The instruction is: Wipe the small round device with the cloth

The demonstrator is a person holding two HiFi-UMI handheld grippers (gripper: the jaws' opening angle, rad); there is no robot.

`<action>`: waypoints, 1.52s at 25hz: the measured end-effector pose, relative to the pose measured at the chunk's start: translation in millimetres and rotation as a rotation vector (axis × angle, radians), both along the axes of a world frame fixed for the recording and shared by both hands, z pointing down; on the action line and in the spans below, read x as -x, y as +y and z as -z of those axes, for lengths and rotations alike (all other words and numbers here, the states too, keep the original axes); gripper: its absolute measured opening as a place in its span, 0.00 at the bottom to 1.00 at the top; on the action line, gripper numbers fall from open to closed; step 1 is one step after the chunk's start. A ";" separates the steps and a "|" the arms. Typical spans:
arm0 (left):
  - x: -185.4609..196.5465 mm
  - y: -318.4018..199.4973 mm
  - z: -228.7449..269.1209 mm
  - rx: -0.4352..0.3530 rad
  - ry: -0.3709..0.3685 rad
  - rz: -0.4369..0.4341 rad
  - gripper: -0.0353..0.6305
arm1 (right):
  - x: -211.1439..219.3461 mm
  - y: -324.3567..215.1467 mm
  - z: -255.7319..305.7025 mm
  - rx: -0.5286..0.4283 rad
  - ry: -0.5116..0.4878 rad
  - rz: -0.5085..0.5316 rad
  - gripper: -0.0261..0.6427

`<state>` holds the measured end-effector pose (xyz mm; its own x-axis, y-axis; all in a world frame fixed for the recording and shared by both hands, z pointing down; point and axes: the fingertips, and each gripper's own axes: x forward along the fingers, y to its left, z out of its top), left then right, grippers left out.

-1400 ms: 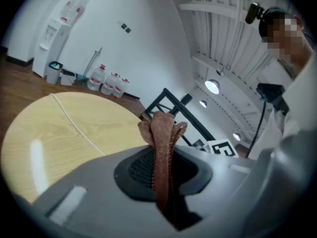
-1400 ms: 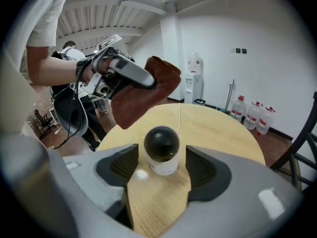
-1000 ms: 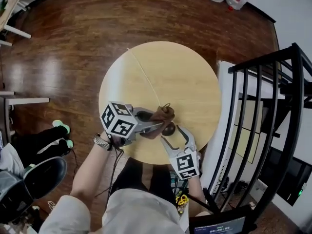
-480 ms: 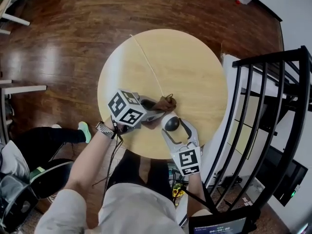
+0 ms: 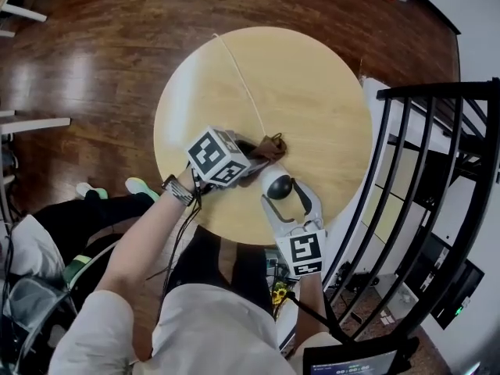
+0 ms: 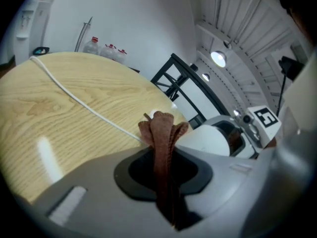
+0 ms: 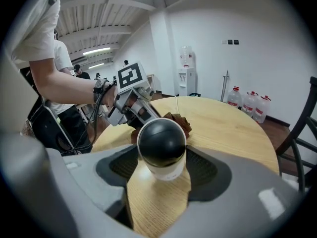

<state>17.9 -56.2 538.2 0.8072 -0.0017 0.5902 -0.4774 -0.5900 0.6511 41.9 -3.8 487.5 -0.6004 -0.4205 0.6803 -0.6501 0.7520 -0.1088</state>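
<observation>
The small round device (image 5: 275, 183), white with a black dome, sits between the jaws of my right gripper (image 5: 281, 192) near the table's front edge. That gripper is shut on it, with the pads (image 7: 200, 170) against its sides (image 7: 162, 145). My left gripper (image 5: 251, 161) is shut on a bunched brown cloth (image 5: 269, 147). The cloth (image 6: 161, 133) sticks out past the jaws, just left of the device (image 6: 210, 140) and on its far side. Whether it touches the device I cannot tell. The cloth (image 7: 179, 120) shows behind the dome in the right gripper view.
The round wooden table (image 5: 297, 76) carries a thin white cord (image 5: 242, 92) running from its far edge to the cloth. A black metal railing (image 5: 437, 170) stands close on the right. Water bottles (image 7: 247, 103) stand by the far wall. The person's legs are under the table's front edge.
My left gripper has sunk and tipped with the cloth, which no longer drapes over the device. The device's white body now shows. The right gripper has kept still.
</observation>
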 end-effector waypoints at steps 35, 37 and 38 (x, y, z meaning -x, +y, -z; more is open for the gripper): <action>8.3 4.6 82.9 0.169 0.390 0.492 0.15 | -10.5 -13.4 -15.1 0.018 0.040 -0.028 0.48; 6.5 5.8 89.0 0.182 0.432 0.493 0.15 | -13.3 -14.6 -15.0 0.020 0.034 -0.024 0.48; 6.5 6.4 91.5 0.193 0.463 0.500 0.15 | -14.6 -15.0 -14.8 0.019 0.032 -0.022 0.48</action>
<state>11.4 -49.8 446.7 0.9051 -0.3673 0.2140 -0.3100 -0.2261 0.9234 56.5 -18.8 502.4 -0.5685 -0.4202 0.7073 -0.6700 0.7354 -0.1017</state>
